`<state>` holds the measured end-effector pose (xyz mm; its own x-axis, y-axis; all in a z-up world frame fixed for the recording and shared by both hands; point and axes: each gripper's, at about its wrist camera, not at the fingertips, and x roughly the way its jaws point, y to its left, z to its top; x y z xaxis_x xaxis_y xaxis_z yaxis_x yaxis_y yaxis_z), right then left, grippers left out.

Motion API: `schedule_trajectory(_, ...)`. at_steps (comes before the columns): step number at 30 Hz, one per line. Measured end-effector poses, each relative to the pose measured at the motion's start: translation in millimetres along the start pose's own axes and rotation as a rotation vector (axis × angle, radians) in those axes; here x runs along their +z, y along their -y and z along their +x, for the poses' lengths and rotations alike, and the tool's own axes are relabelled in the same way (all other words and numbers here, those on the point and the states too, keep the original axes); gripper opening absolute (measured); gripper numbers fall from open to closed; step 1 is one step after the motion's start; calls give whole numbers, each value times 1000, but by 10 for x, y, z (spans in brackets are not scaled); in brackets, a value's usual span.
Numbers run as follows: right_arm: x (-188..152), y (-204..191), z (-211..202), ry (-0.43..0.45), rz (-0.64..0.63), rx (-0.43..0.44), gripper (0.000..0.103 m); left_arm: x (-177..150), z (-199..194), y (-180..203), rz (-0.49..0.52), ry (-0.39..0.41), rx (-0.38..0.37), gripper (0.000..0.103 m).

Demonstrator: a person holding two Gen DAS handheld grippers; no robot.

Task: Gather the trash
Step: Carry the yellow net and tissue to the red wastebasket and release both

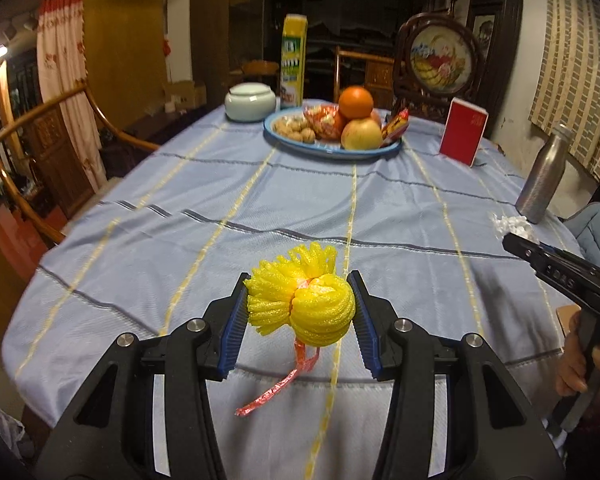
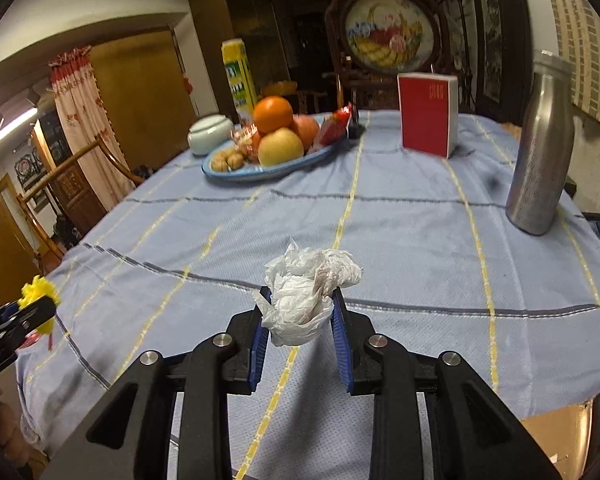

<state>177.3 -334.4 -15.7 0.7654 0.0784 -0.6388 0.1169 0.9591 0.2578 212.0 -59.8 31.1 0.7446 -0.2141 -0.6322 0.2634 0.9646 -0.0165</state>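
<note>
While both grippers grasp trash, each piece hangs clear of the blue striped tablecloth (image 1: 300, 200).
Near that cloth's front edge, left gripper (image 1: 300, 308) pinches a yellow foam fruit net (image 1: 304, 304); right gripper (image 2: 300, 312) clamps crumpled white plastic (image 2: 304, 292), likely for carrying away.

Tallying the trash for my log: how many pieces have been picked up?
2. The yellow foam net is clamped in the left gripper; the crumpled white plastic is in the right gripper. More may lie out of view.
</note>
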Motion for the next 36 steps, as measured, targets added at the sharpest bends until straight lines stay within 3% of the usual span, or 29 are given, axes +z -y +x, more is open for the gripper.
schedule_trajectory(5, -76, -13, -176, -4, 53, 99, 30, -53, -356, -9, -2, 52, 21, 48)
schedule_trajectory(15, -266, -423, -736, 55, 1, 191, 29, -250, -963, -68, -4, 149, 50, 48)
schedule_trajectory(28, -612, -1225, -1815, 188, -158, 296, 30, -681, -1893, -328, -33, 287, 70, 48)
schedule_trajectory(36, -887, -1828, -2217, 178, -253, 430, 30, -1125, -2444, -639, -16, 324, 158, 48)
